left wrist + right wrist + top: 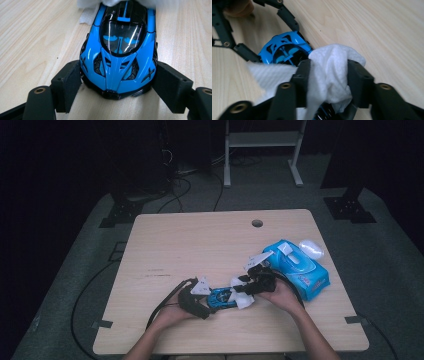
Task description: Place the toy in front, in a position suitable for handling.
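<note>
Pressing on both flanks of a blue toy car (119, 57), the left gripper (117, 87) has its two black jaws clamped against the car's nose end, one pad on each side, so the car is firmly grasped and sits with its wheels on the wooden table (32, 37); the car's dark windscreen faces up, and its far end runs under a white wipe (86, 16) at the top of the left gripper view.

The right gripper (329, 82) has a bunched fold of that white wipe (332, 67) between its jaws; the cloth fills the gap and both pads appear to bear on it, though the grasp looks loose; the wipe drapes over the rear of the blue toy car (284, 50), and a flat corner of it spreads out to the left on the table.

From the high view the left gripper (210, 302) and right gripper (247, 290) meet at the car (221, 297) near the front middle of the table (200, 240), each held in a person's hand; just beyond the right hand (282, 295) lies a blue pack of wipes (300, 265) with its lid flap open, near the table's right edge.
</note>
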### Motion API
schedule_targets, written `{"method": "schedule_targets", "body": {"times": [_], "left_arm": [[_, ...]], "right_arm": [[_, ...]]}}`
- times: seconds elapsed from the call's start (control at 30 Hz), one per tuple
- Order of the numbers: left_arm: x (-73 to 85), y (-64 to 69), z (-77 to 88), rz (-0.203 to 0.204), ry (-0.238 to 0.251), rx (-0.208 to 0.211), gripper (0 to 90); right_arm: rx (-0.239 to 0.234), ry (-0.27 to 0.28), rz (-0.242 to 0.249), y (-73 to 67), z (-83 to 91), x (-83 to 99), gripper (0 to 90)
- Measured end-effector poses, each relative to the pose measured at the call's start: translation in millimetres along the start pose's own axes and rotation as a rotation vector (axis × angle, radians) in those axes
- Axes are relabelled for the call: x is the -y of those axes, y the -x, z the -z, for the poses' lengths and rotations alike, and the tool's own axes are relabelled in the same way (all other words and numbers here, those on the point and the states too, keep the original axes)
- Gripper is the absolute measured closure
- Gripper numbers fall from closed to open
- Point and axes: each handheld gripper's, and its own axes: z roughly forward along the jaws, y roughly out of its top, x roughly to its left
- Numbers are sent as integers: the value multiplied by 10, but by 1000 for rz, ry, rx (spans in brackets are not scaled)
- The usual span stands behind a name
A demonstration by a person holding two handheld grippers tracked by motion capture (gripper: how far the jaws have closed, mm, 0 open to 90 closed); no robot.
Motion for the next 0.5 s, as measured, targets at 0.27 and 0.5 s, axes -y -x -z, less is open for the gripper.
{"method": "schedule_targets", "body": {"times": [0.27, 0.5], "left_arm": [[-18, 8, -9, 3, -4, -2, 254], [-13, 14, -9, 8, -2, -3, 253]], "right_arm": [[-16, 22, -40, -57, -28, -24, 792], [-62, -19, 122, -608, -396, -257, 797]]}}
